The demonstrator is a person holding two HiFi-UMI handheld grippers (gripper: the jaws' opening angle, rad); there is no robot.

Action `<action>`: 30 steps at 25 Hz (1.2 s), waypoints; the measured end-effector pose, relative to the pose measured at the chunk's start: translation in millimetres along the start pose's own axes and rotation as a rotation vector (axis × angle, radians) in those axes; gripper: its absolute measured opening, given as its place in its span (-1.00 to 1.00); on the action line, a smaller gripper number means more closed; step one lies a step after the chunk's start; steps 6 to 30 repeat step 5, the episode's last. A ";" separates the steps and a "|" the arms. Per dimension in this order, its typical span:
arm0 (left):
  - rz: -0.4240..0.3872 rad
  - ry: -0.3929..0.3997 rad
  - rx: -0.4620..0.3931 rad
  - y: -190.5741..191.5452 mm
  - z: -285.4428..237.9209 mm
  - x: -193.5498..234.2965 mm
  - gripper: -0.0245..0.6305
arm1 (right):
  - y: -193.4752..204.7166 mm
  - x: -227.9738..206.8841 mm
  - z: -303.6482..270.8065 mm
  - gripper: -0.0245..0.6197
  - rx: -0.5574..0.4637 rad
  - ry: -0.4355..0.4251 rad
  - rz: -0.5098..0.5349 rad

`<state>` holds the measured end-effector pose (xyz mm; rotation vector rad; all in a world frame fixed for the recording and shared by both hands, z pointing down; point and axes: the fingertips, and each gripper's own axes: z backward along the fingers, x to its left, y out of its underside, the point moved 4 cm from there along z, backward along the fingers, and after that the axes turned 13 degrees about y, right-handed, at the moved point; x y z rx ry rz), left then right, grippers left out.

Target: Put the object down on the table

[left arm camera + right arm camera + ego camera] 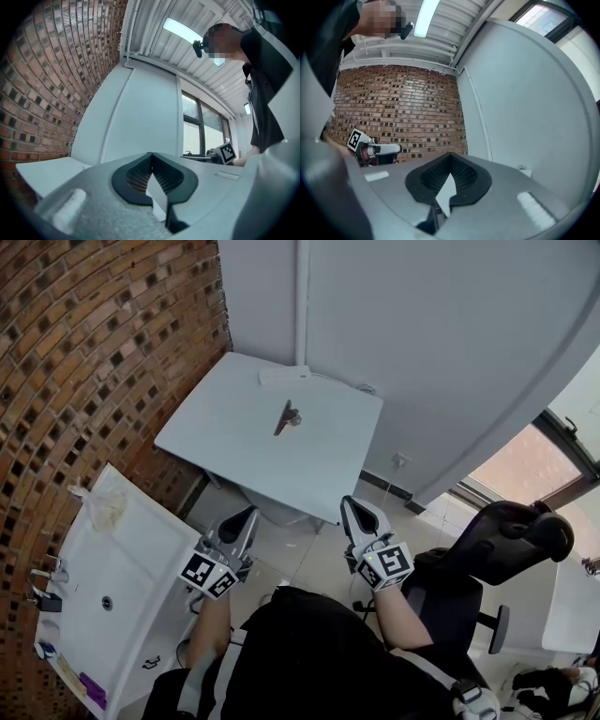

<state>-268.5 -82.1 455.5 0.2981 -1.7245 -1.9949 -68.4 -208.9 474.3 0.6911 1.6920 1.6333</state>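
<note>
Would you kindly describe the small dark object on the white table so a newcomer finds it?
Find the white square table beside the red brick wall. Near its middle lies a small dark slender object, the only dark thing there; its neighbour, a flat white strip, sits by the far edge.

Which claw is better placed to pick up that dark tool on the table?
Right, marginally. Both are shut and empty, but the right claw sits by the near corner of the table, the dark tool ahead; the left claw hangs short of its edge.
</note>
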 end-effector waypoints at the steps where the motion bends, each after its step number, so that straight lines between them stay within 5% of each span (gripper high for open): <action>1: -0.001 0.004 0.001 -0.3 -0.7 -1.0 -0.93 | 1.2 -0.2 0.4 -0.91 0.003 0.001 0.000; 30: -0.003 0.018 0.010 -0.7 -2.9 -4.7 -0.93 | 4.9 -2.7 2.1 -0.91 0.008 0.008 -0.013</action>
